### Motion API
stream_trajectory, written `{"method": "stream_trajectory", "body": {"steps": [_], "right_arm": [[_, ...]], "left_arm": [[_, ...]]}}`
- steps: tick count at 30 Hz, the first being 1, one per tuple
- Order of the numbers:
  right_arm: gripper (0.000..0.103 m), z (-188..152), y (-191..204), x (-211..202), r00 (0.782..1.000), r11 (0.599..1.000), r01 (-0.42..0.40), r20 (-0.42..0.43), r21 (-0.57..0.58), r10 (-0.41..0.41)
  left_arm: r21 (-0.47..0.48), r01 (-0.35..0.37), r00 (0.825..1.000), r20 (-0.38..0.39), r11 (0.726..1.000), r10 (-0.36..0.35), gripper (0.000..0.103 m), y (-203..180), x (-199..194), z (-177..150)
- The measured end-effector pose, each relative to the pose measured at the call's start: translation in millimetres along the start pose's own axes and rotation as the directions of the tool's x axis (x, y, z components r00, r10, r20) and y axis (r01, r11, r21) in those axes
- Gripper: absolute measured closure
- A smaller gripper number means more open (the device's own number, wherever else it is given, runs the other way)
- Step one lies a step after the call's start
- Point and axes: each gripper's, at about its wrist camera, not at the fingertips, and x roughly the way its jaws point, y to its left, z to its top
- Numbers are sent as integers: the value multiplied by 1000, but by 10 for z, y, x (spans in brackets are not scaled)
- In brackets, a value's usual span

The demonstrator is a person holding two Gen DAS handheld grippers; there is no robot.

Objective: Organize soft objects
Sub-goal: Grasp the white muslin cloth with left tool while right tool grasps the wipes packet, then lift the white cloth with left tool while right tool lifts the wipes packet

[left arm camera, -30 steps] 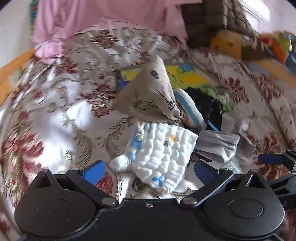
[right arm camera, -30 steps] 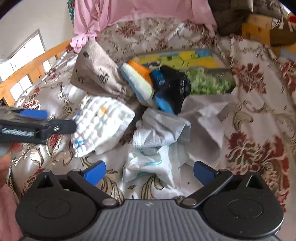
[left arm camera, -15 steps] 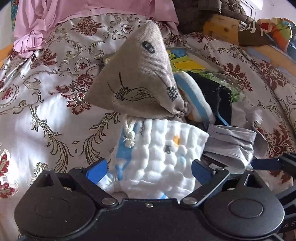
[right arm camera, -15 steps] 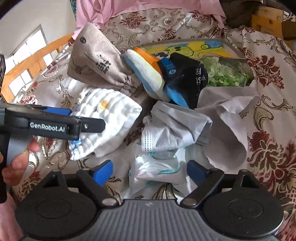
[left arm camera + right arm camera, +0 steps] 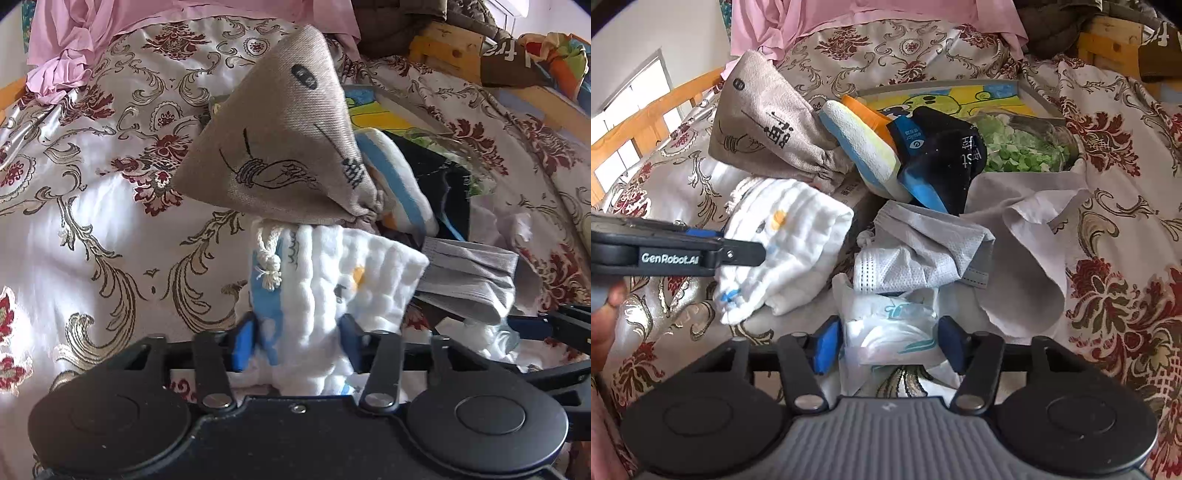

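A grey-rimmed tray point(image 5: 1039, 101) with a cartoon-printed floor sits at 12 o'clock of the pile on the floral bedspread point(image 5: 1126, 206); a clear jar point(image 5: 1027, 147) of green bits lies at its near edge, touching the black sock point(image 5: 945, 155); half a second ago both grippers were spread wide, and now the left gripper point(image 5: 297, 341) pinches the white quilted cloth point(image 5: 332, 280) while the right gripper point(image 5: 886, 345) pinches the white plastic packet point(image 5: 890, 325) at 6 o'clock; only the right view shows the jar's contents, the grey mask point(image 5: 923, 251) whole and the orange-edged sponge point(image 5: 860, 136); the left view shows the beige drawstring pouch point(image 5: 284, 140) resting on the cloth's far edge at 12 o'clock
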Motion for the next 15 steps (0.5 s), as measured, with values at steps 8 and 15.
{"method": "stream_trajectory", "body": {"steps": [8,15], "right_arm": [[50,-90,14,-294,999,999,-31,26,38,30],[52,-204,-52,-639,994,994,-58,94,95,49]], "left_arm": [[-93,82,996,-20,992,-84,85,-36,-256,-138],[-242,165,986,5,956,-169,87,-171,-569,-444]]}}
